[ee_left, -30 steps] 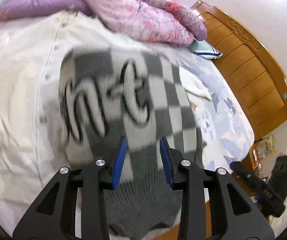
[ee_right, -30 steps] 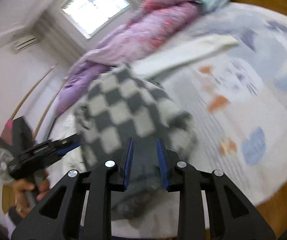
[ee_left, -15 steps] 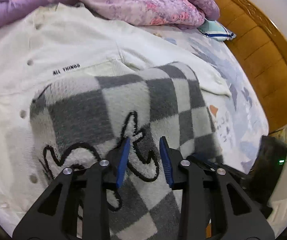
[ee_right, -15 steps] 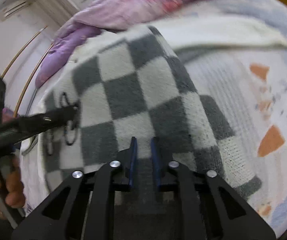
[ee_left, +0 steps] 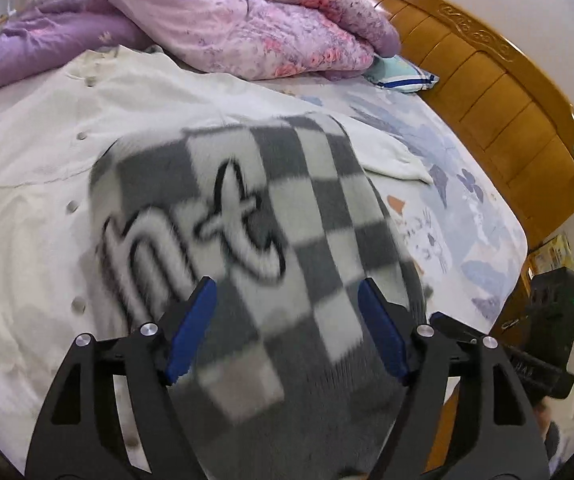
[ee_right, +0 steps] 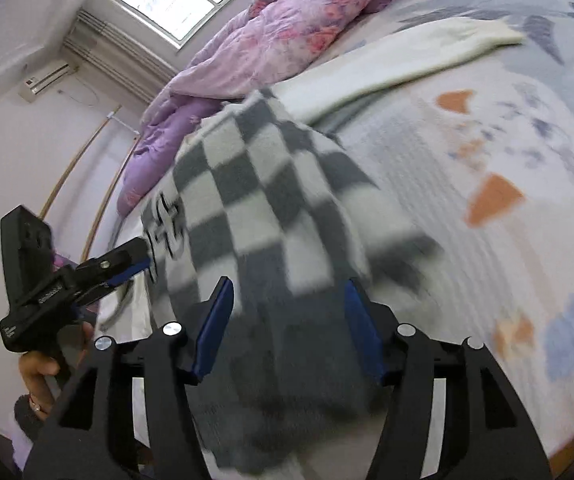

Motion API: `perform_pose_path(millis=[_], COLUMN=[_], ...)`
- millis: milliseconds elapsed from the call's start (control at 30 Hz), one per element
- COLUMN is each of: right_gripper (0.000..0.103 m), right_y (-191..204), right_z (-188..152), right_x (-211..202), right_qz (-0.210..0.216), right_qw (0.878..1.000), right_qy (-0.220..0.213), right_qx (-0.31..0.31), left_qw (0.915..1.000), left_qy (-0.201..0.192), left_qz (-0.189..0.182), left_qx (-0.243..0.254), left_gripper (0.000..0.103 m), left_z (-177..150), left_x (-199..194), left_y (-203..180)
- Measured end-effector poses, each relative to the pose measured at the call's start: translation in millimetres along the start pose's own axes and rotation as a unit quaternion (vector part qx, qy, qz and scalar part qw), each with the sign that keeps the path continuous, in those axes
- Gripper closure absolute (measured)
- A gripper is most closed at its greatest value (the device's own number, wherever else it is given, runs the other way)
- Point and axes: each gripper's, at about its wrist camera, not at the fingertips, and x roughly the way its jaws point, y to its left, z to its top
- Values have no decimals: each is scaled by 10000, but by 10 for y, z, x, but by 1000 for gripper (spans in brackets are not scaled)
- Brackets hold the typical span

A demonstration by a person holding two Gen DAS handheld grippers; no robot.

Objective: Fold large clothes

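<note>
A: Nearest you, your left gripper (ee_left: 287, 330) stood with its jaws spread wide, holding nothing. Your right gripper (ee_right: 285, 328) was just as wide, gripping nothing either.

B: And the checkered sweater (ee_left: 255, 264)?

A: It lay between and beyond both sets of fingers, folded over, resting on the cream jacket (ee_left: 39, 184) across the bed sheet (ee_left: 467, 216). Its near edge looked bunched and blurred.

B: So what could have gone wrong?

A: With nothing pinning it, I judged the fluffy fold could slump open. A careless regrip might also have pinched the jacket beneath. Farther off, the purple quilt (ee_left: 247, 28) crowded the jacket's collar end, leaving you little room there.
</note>
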Motion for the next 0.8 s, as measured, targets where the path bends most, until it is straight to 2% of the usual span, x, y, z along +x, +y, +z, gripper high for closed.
perform_pose_path(millis=[100, 167, 233, 333, 500, 633, 733, 800], right_gripper=[36, 36, 36, 32, 28, 28, 27, 38], right_y=[-227, -387, -496, -618, -737, -790, -727, -664], right_z=[-198, -340, -424, -434, -350, -237, -209, -179], right_x=[34, 164, 253, 349, 460, 577, 634, 632], right_qz=[-148, -122, 142, 640, 1173, 1472, 1379, 1128], right_qw=[9987, 9953, 9917, 9842, 9756, 9688, 9735, 9798], right_qy=[90, 389, 525, 543, 405, 283, 289, 232], right_qx=[479, 879, 1165, 1562, 1810, 1975, 1803, 1633], left_qw=[9996, 9986, 9968, 9934, 9867, 9831, 9801, 9804], left_qy=[-143, -145, -22, 63, 13, -112, -117, -112], left_qz=[81, 215, 374, 400, 285, 141, 171, 114], left_qx=[-208, -451, -703, -1074, -1600, -1820, -1975, -1962], left_gripper=[24, 23, 23, 23, 23, 23, 23, 22], left_z=[-245, -406, -505, -590, -535, -412, -257, -166], left_x=[-134, -172, -155, -144, -111, -66, 32, 112], left_y=[30, 108, 212, 389, 695, 887, 1016, 1035])
